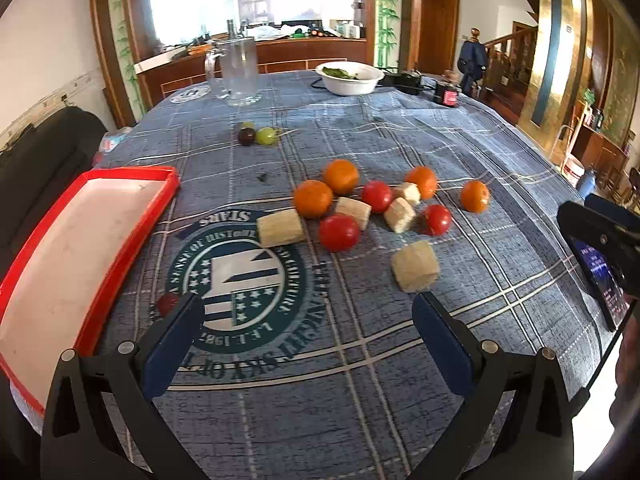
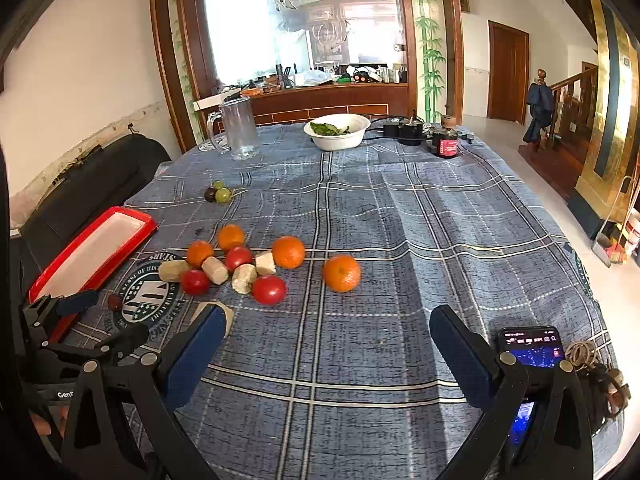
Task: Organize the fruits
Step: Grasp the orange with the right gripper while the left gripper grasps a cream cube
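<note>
Several oranges (image 1: 313, 198) (image 2: 341, 273), three tomatoes (image 1: 338, 232) (image 2: 269, 289) and several pale banana chunks (image 1: 415, 266) (image 2: 244, 278) lie scattered mid-table. A small cluster of grapes (image 1: 256, 135) (image 2: 218, 193) sits farther back, and one dark grape (image 1: 167, 304) (image 2: 115, 302) lies near the red tray (image 1: 24, 264) (image 2: 140, 226), which holds nothing. My left gripper (image 1: 308, 316) is open above the cloth, short of the fruit. My right gripper (image 2: 327, 330) is open too, nearer the table's front, with one banana chunk (image 2: 228, 314) partly hidden behind its left finger.
A glass jug (image 1: 239, 72) (image 2: 238, 128), a white bowl of greens (image 1: 350, 77) (image 2: 337, 131) and black devices (image 2: 444, 144) stand at the far edge. A lit phone (image 2: 530, 346) and keys (image 2: 580, 354) lie at the front right. A black chair (image 2: 92, 188) is left of the table.
</note>
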{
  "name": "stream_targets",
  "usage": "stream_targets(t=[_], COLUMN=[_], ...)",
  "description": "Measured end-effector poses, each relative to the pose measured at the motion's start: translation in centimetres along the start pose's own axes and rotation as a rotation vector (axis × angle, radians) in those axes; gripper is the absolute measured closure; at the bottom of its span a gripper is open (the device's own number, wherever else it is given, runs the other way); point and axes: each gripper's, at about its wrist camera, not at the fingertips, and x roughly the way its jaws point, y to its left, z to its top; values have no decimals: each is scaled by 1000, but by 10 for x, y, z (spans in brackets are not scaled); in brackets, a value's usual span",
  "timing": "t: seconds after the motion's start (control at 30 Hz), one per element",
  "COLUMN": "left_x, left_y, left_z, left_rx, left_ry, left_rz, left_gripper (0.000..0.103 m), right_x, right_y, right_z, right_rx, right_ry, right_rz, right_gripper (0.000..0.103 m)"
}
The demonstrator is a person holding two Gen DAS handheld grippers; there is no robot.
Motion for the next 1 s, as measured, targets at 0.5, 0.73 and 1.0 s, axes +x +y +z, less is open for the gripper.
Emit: stream_targets(t=[0.5,0.73,1.0], left_x=[12,20,34], left_y=[-24,-30,-32], left_z=[1,5,17], left_rx=[34,32,-11], left_ry=[43,65,97], left_rz=[-36,-57,-114], left_gripper=[0,0,0], right_x=[13,20,47], right_y=[-17,-21,-37], right_z=[4,8,12], right_rx=[10,-12,20], right_ry=[33,39,133], right_rz=[29,43,123], right_gripper=[3,9,23])
